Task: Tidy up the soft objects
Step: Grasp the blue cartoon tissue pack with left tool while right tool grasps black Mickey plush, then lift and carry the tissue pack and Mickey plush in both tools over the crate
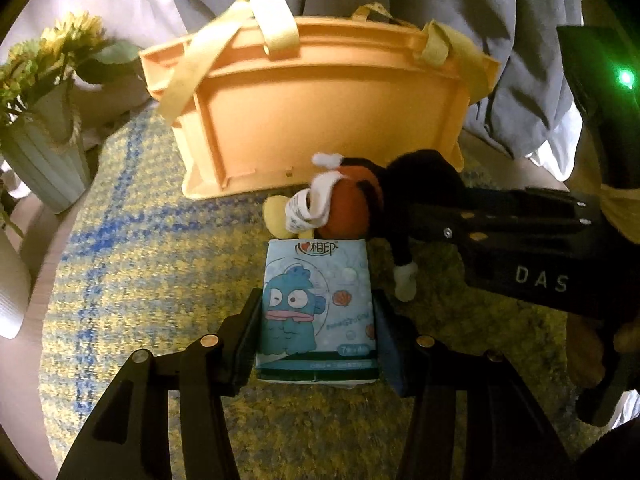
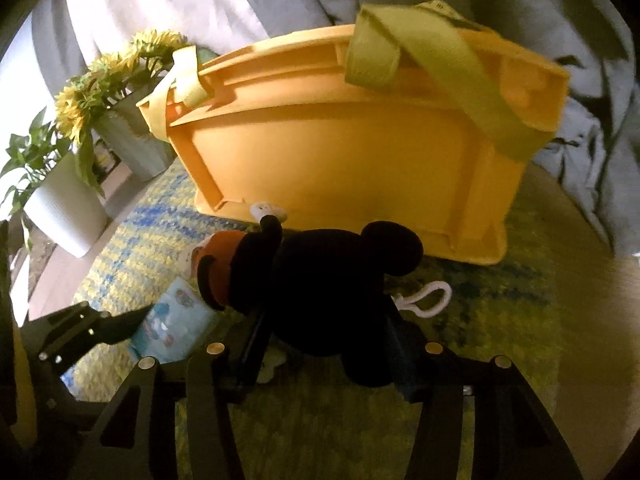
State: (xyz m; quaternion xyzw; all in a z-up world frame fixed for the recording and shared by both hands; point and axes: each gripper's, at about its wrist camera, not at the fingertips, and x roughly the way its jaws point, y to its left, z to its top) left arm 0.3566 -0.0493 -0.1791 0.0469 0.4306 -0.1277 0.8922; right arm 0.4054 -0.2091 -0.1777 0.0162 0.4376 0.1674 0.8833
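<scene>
A light-blue tissue pack (image 1: 316, 304) printed with a blue cartoon fish sits between the fingers of my left gripper (image 1: 318, 300), whose pads press on both its sides. Just beyond it lies a black plush toy (image 1: 356, 200) with an orange-red body, white gloves and yellow shoes. My right gripper (image 1: 404, 216) reaches in from the right onto the toy. In the right wrist view the plush toy (image 2: 328, 272) fills the gap of the right gripper (image 2: 328, 320), and both fingers touch its dark body. The tissue pack (image 2: 176, 320) and left gripper (image 2: 136, 316) show at the lower left.
An orange plastic crate (image 1: 320, 120) inside a yellow tote bag with handles (image 1: 276, 28) stands right behind the toy on a yellow-and-blue rug (image 1: 140, 240). A ribbed vase of sunflowers (image 1: 44, 160) stands at the left, beside a white plant pot (image 2: 64, 208). Grey fabric (image 1: 480, 20) hangs behind.
</scene>
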